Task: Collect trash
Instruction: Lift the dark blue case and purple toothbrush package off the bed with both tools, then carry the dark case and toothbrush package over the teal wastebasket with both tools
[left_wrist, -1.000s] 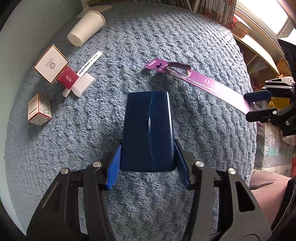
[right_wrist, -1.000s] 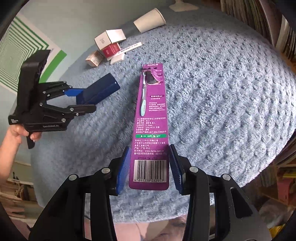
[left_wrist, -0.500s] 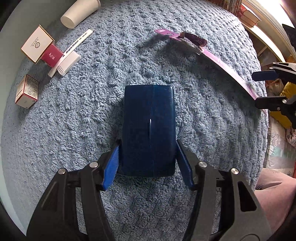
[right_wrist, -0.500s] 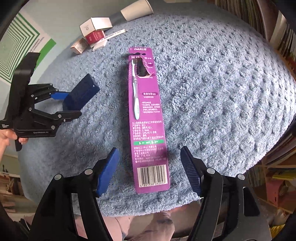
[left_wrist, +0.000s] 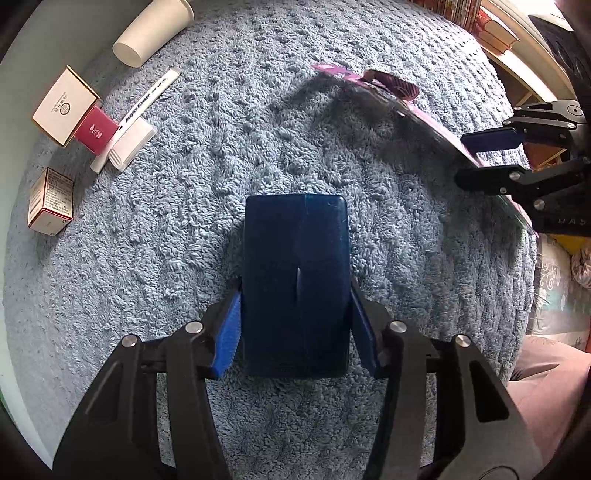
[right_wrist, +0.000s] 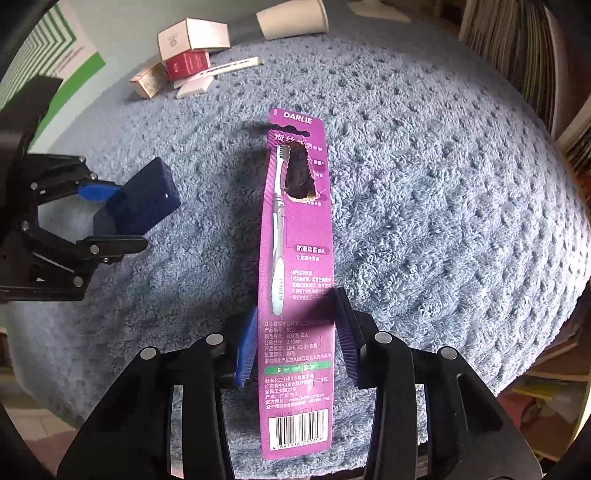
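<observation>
My left gripper (left_wrist: 295, 325) is shut on a dark blue box (left_wrist: 295, 280), holding it just above the blue fleece blanket (left_wrist: 229, 192). It shows from the side in the right wrist view (right_wrist: 142, 201). My right gripper (right_wrist: 297, 336) is shut on a torn purple toothbrush package (right_wrist: 297, 236) and holds it lifted, its far end raised off the blanket. In the left wrist view the package (left_wrist: 388, 96) slants up at the right, held by the right gripper (left_wrist: 476, 157).
At the far left lie a white paper cup (left_wrist: 147, 33), a white box (left_wrist: 64, 105), a red box (left_wrist: 96, 128), a marker pen (left_wrist: 147, 99), a small white box (left_wrist: 131, 144) and a small carton (left_wrist: 50, 201). Bookshelves (right_wrist: 517, 55) stand to the right.
My right gripper has closed on the toothbrush package and lifted it off the blanket; half a second ago its jaws were wide open. The left gripper keeps holding the blue box.
</observation>
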